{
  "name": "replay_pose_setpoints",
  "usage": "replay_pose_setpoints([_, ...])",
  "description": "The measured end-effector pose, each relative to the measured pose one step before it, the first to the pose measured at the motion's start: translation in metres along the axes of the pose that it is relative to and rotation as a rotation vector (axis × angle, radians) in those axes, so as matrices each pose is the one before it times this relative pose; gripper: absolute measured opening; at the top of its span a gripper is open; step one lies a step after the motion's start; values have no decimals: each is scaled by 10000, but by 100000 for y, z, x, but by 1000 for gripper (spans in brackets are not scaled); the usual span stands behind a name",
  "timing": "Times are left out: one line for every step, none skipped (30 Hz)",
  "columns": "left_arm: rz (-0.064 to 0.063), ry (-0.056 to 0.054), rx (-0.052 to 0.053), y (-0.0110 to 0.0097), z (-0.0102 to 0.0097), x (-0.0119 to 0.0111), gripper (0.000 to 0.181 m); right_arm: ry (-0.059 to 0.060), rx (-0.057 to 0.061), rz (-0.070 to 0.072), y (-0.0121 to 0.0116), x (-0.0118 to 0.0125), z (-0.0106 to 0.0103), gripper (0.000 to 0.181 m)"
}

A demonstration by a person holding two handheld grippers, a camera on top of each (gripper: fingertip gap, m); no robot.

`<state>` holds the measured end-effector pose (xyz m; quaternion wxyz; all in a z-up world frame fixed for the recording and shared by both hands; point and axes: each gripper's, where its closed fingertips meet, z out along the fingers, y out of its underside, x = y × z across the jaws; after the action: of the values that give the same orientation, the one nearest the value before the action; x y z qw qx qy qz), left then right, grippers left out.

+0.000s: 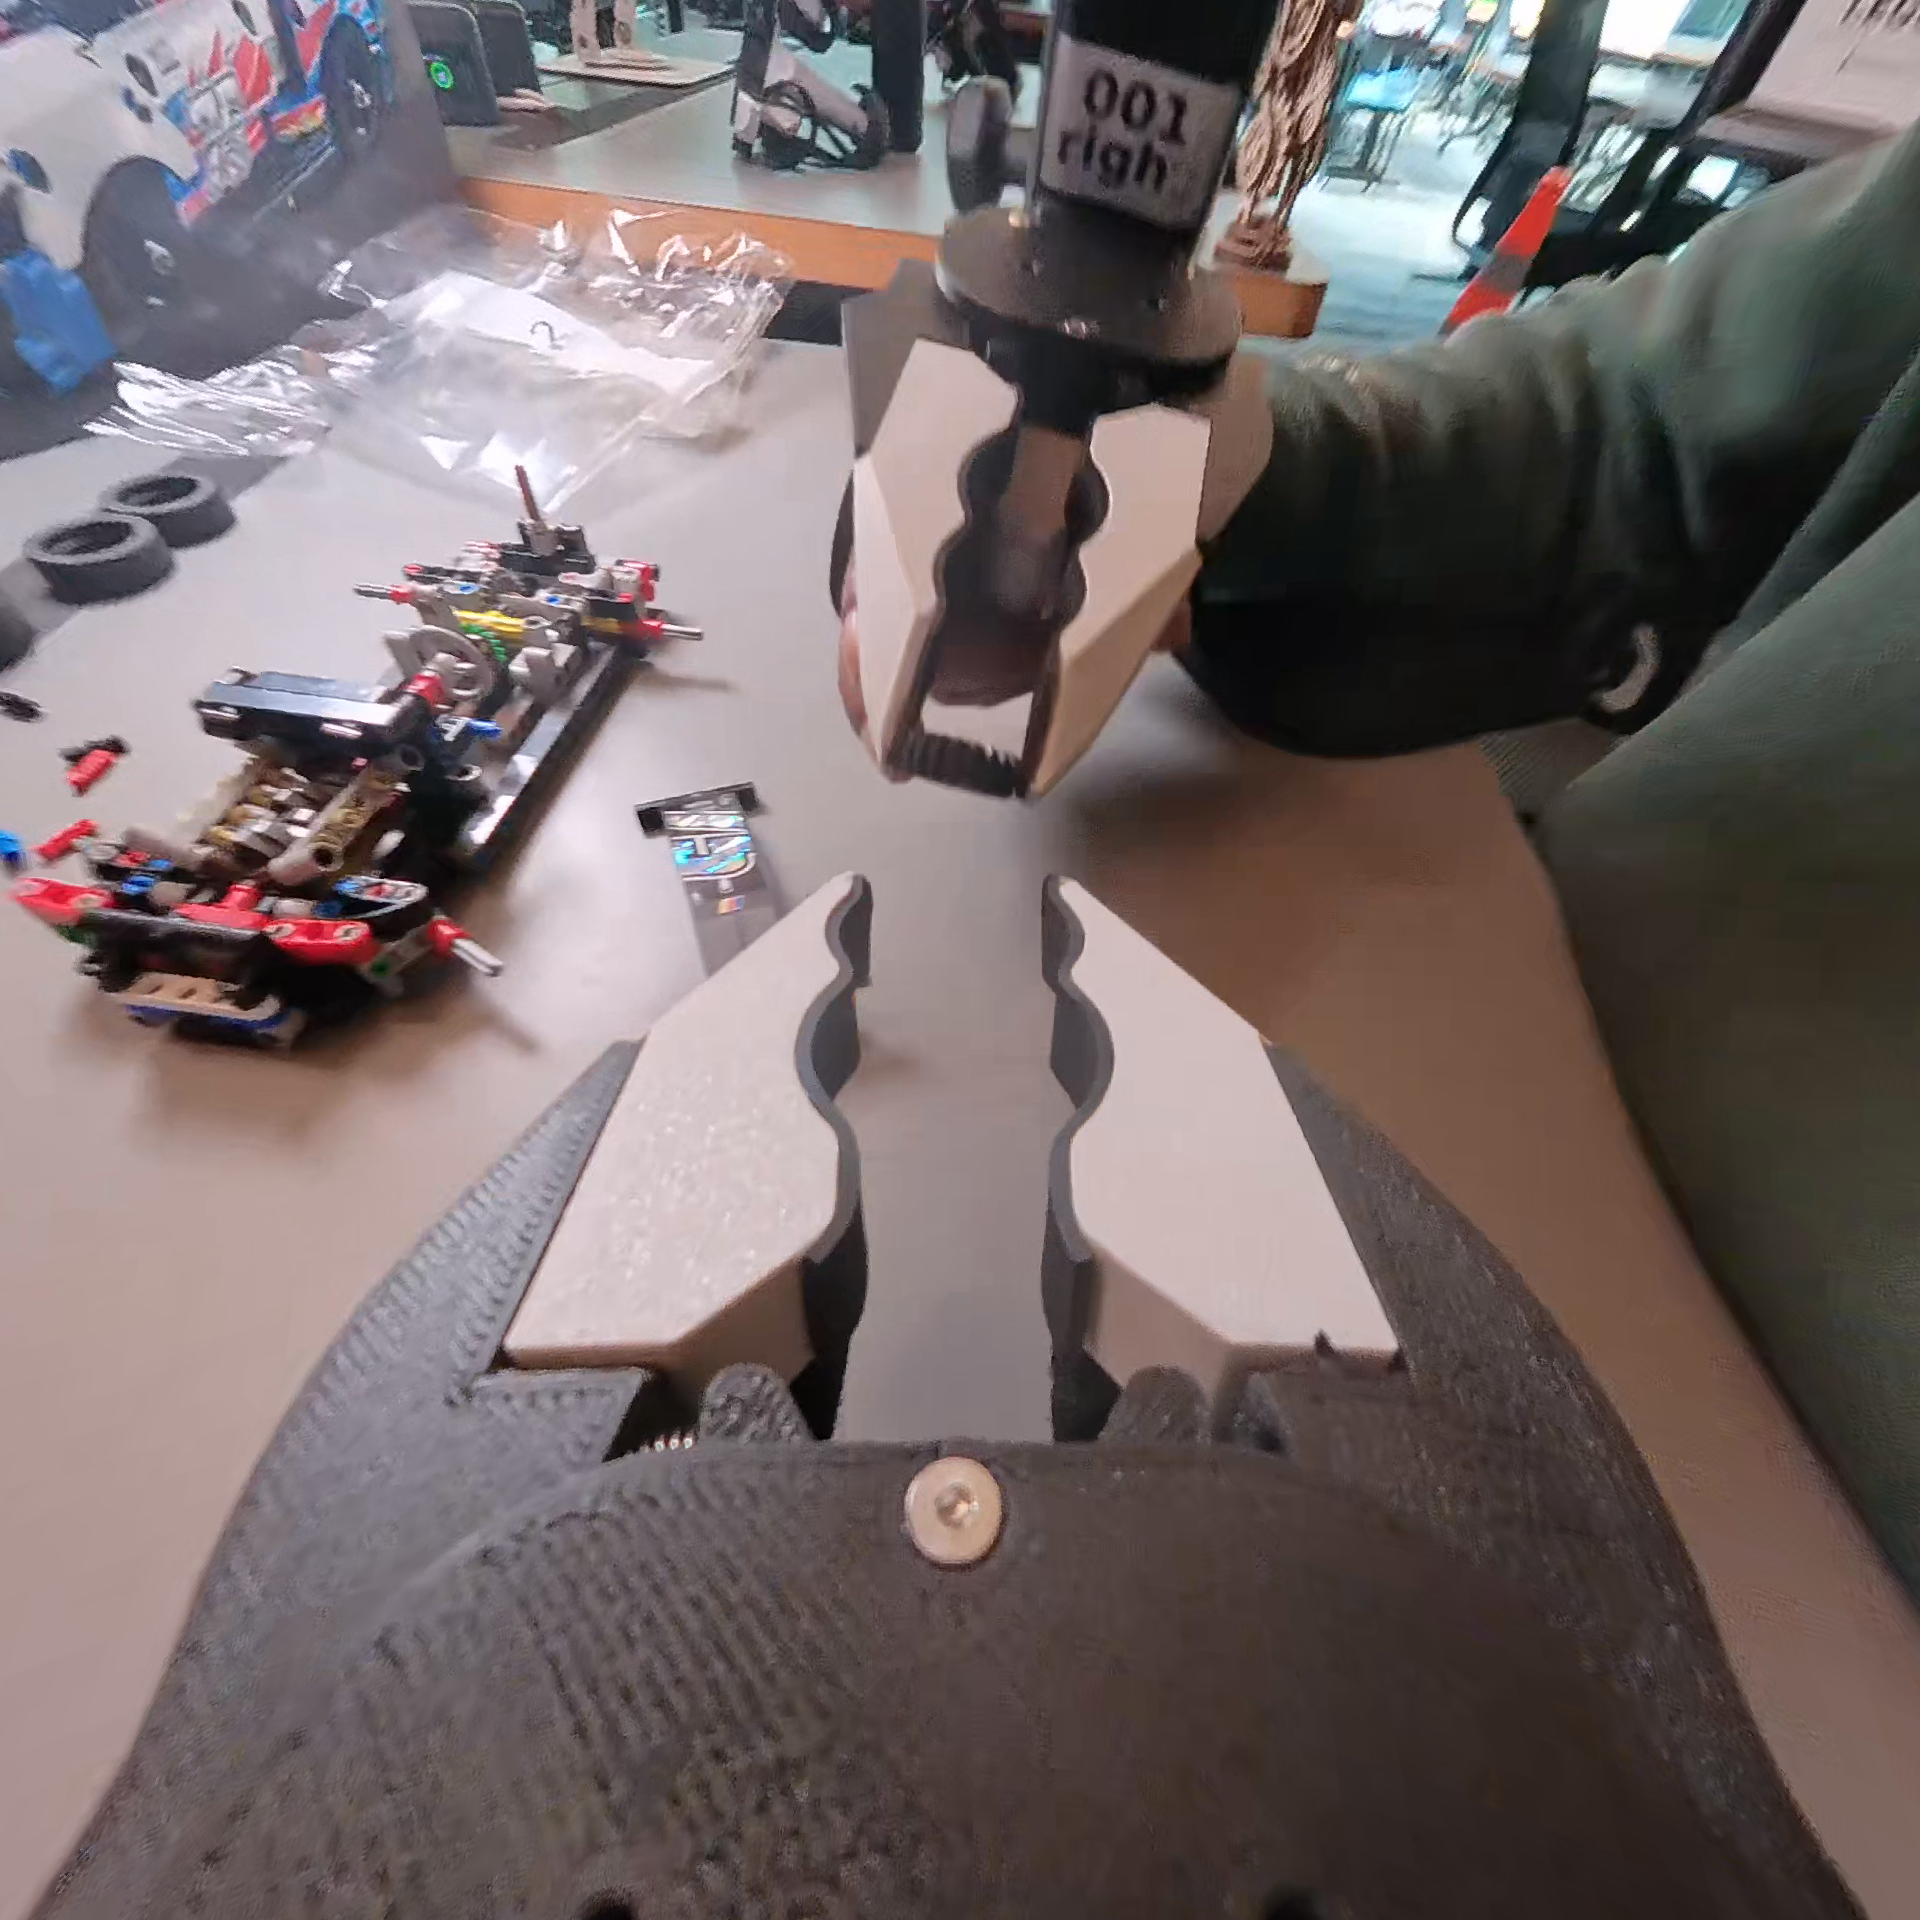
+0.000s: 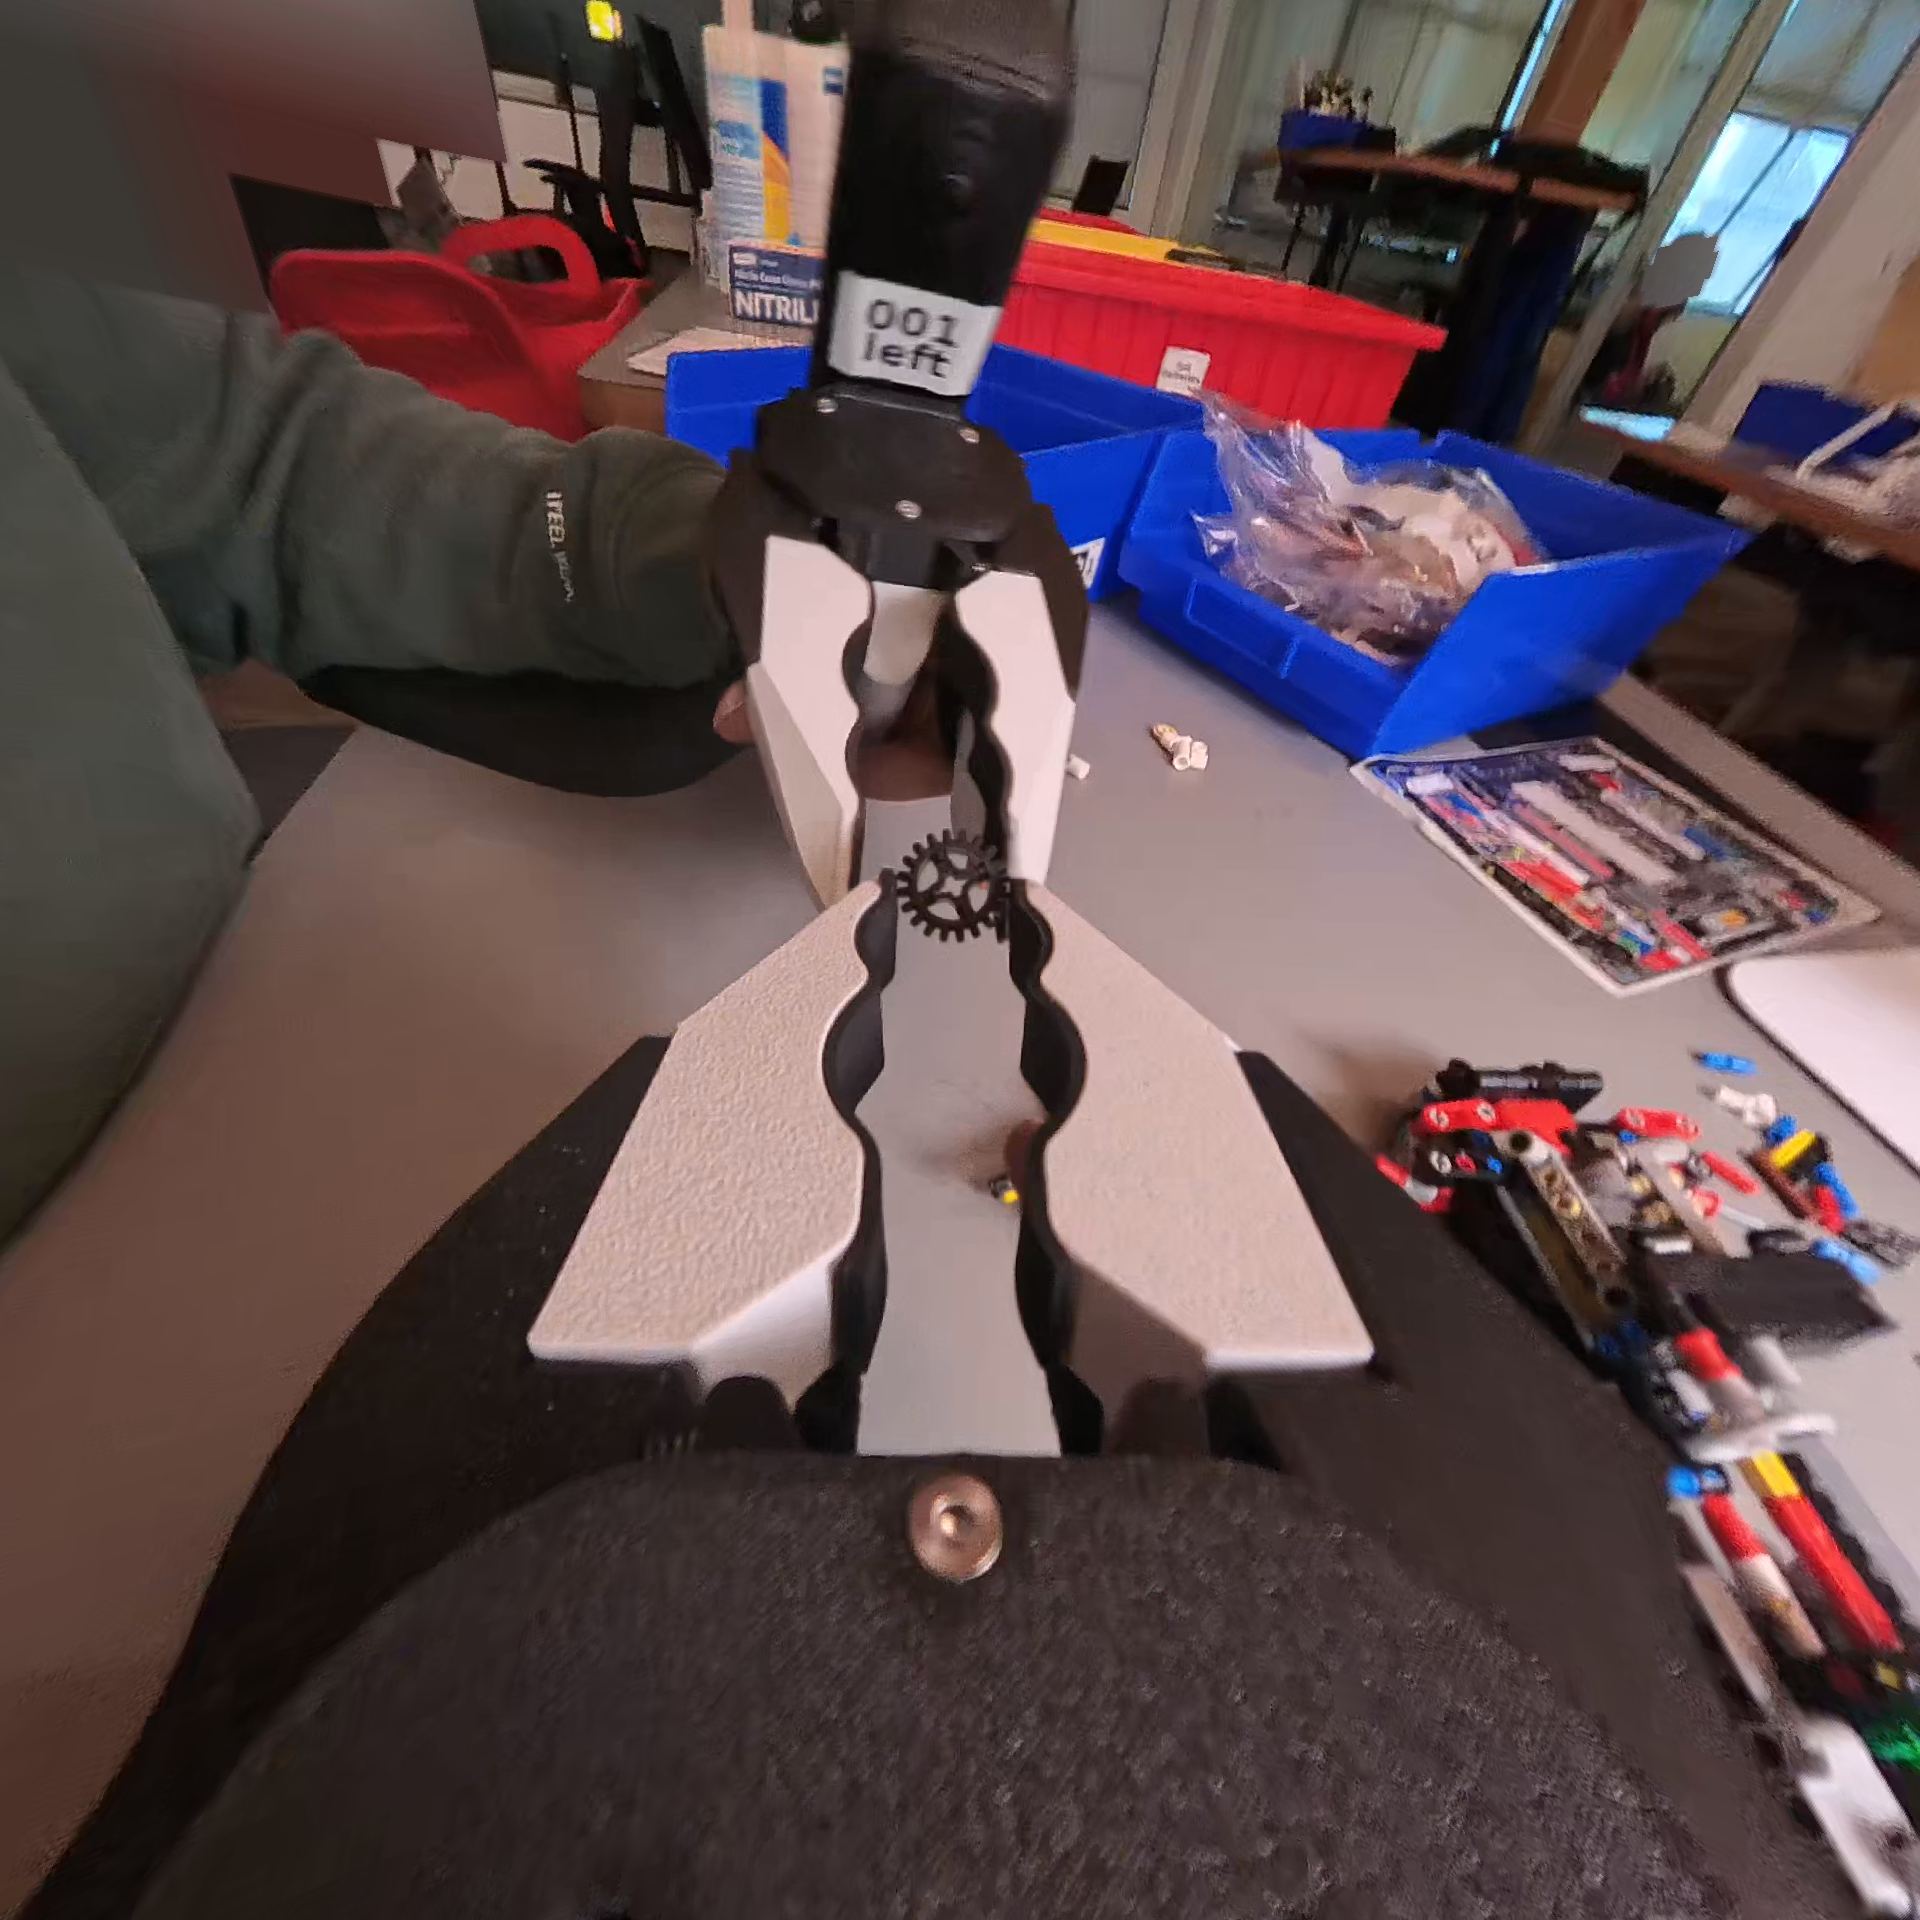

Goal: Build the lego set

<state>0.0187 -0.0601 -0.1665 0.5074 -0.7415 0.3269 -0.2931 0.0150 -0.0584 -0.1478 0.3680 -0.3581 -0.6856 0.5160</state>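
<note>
We are pinching a small black gear (image 2: pixel 951 902) by its toothed rim at the very tips of the right gripper (image 2: pixel 951 914), jaws clamped on it above the bench (image 2: pixel 468 987). Facing it, the left gripper (image 1: pixel 954 914) is hanging with its jaws apart and empty. We are judging the gear light, stiff and slick plastic, likely to twist out of so shallow a hold; gripping across its flat faces looks safer. Further out, the half-built lego chassis (image 1: pixel 343 790) is lying on the bench to the left, well apart from both grippers, with loose tyres (image 1: pixel 99 551) beyond.
</note>
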Motion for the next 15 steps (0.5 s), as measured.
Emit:
replay_pose_setpoints([-404, 395, 145, -121, -73, 391, 33, 55, -4, -425, -11, -349, 306, 18])
replay_pose_setpoints([-397, 490, 157, -118, -103, 499, 36, 34, 13, -340, -74, -304, 184, 18])
replay_pose_setpoints([-403, 567, 217, -206, -96, 607, 36, -39, 51, -241, -157, -349, 106, 18])
replay_pose_setpoints([-417, 510, 272, -318, -69, 558, 36, -23, 56, -168, -165, -252, 58, 18])
replay_pose_setpoints([-382, 339, 247, -323, -33, 309, 36, 29, 73, -163, -211, -151, 30, 18])
replay_pose_setpoints([-292, 271, 171, -225, -13, 243, 36, -29, 94, -163, -231, -212, 0, 18])
replay_pose_setpoints([-214, 206, 120, -143, -16, 184, 34, 16, 51, -151, -183, -97, -14, 18])
replay_pose_setpoints([-155, 121, 135, -155, -10, 78, 34, -1, 45, -152, -164, -107, -13, 18])
replay_pose_setpoints([-125, 132, 173, -200, 2, 123, 33, -75, 8, -109, -89, -195, 18, 18])
replay_pose_setpoints([-146, 198, 201, -238, 30, 222, 33, -32, -4, -70, -39, -130, 50, 18])
replay_pose_setpoints([-176, 193, 184, -207, 59, 203, 32, 4, -10, -100, -3, -68, 51, 18])
replay_pose_setpoints([-166, 133, 97, -72, 90, 82, 32, -10, 59, -101, -120, -88, 19, 18])
replay_pose_setpoints([-122, 127, 16, 61, 98, 84, 30, -33, 42, -50, -128, -97, -1, 18])
replay_pose_setpoints([-81, 123, -12, 80, 78, 120, 28, -10, 63, -52, -173, -57, -11, 18])
replay_pose_setpoints([-39, 82, 15, 6, 11, 90, 26, -6, 56, -45, -134, -39, -26, 18])
